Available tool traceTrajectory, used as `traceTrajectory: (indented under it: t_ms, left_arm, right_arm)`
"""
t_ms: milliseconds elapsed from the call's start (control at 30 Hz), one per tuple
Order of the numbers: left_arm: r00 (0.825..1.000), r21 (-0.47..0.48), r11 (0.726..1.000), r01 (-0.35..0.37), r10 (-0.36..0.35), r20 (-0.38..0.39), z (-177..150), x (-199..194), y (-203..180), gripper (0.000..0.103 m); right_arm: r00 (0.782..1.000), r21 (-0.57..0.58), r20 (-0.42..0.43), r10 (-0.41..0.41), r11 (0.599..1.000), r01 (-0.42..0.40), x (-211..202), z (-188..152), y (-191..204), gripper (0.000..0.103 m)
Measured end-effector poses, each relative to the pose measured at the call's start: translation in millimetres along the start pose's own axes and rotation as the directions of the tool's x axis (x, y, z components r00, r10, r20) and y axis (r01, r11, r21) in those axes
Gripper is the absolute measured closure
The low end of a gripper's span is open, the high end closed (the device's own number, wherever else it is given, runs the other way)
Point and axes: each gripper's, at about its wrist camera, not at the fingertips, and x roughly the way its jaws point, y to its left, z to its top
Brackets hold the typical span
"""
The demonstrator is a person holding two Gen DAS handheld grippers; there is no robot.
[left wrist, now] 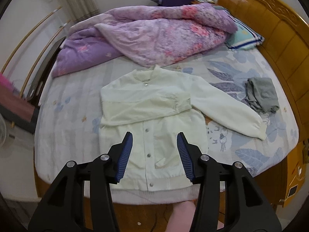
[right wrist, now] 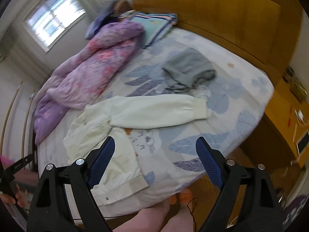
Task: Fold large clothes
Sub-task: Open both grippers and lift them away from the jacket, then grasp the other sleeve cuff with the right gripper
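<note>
A white snap-button jacket [left wrist: 152, 119] lies face up on the bed, hem toward me. One sleeve is folded across its chest; the other sleeve [left wrist: 229, 112] stretches out to the right. My left gripper [left wrist: 155, 135] is open and empty, hovering above the jacket's lower front. In the right wrist view the jacket [right wrist: 100, 133] lies at the left and its outstretched sleeve [right wrist: 158, 110] runs across the middle. My right gripper [right wrist: 155, 141] is open and empty above the bed edge, near the jacket's hem corner.
A purple floral quilt [left wrist: 154, 36] is heaped at the far side of the bed. A crumpled grey garment [left wrist: 262, 94] lies right of the sleeve. A wooden headboard [left wrist: 274, 25] rises at the right. The floral sheet [left wrist: 73, 116] surrounds the jacket.
</note>
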Motion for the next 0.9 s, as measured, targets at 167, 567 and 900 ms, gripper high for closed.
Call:
traceTrajectory:
  t_ms: [167,567,900]
  left_arm:
    - [0.998,0.076,0.995,0.064,-0.063,-0.025,43,42,-21,0.054]
    - [0.976,0.217,0.954,0.209,-0.190,-0.104,106,112,-71,0.046]
    - [0.975,0.209,0.967,0.148,-0.107,-0.194,136,196,-103,0.044]
  right_arm:
    - [0.998,0.155,-0.008,-0.070,0.985,0.070,12,16,-20,0.020]
    - [0.989,0.263,-0.070,-0.134,0.953,0.148,53,42,-26,0.020]
    - [0.977,0.356,-0.201,-0.066,0.925,0.135,158,73,-76,0.020]
